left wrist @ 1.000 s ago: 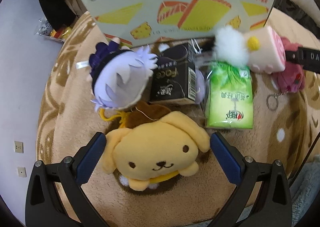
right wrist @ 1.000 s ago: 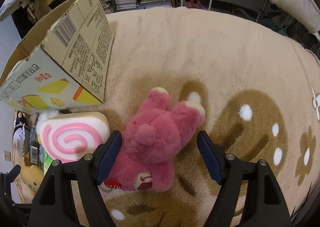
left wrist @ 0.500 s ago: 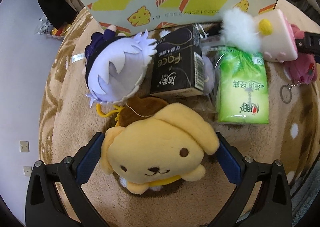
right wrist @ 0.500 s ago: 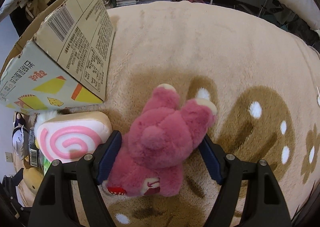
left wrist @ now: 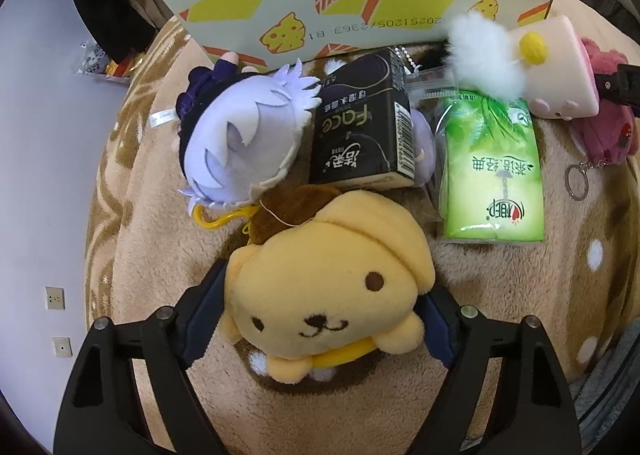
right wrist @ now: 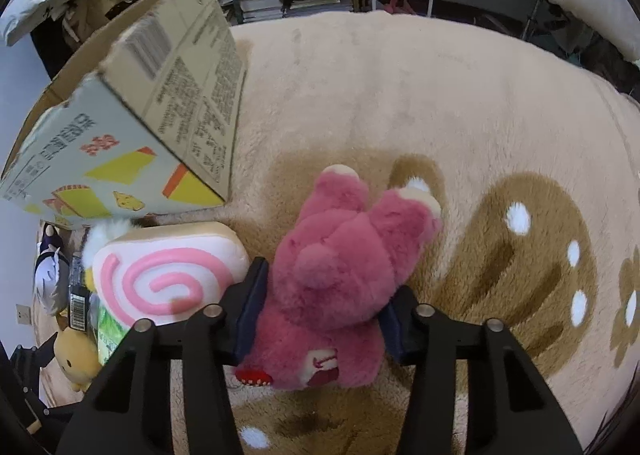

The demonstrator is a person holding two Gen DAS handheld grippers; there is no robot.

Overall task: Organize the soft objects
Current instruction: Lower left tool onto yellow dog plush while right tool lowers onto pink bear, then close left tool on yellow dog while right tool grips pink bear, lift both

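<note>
My left gripper (left wrist: 320, 319) is closing on the yellow dog plush (left wrist: 320, 291), which lies face-up on the beige blanket (left wrist: 140, 215); both blue pads press into its sides at ear level. My right gripper (right wrist: 320, 315) is likewise closing, with its pads sunk into the fur on either side of the pink bear plush (right wrist: 344, 275), which lies on the same blanket with its feet pointing away from me. Just beyond the yellow dog plush sits a black tissue box (left wrist: 360, 143), touching a purple-haired doll (left wrist: 244, 143) on its left and standing beside a green tissue pack (left wrist: 492, 179) on its right. A white fluffy toy (left wrist: 484, 55) lies at the far end of the green tissue pack, touching the pink swirl cushion (right wrist: 168, 275). That cushion lies immediately left of the pink bear plush in the right wrist view. A cardboard box (right wrist: 132, 127) printed with yellow cheese graphics stands behind the whole row, tilted, with its open top facing away. A metal key ring (left wrist: 576, 179) rests on the blanket near the pink bear plush.
</note>
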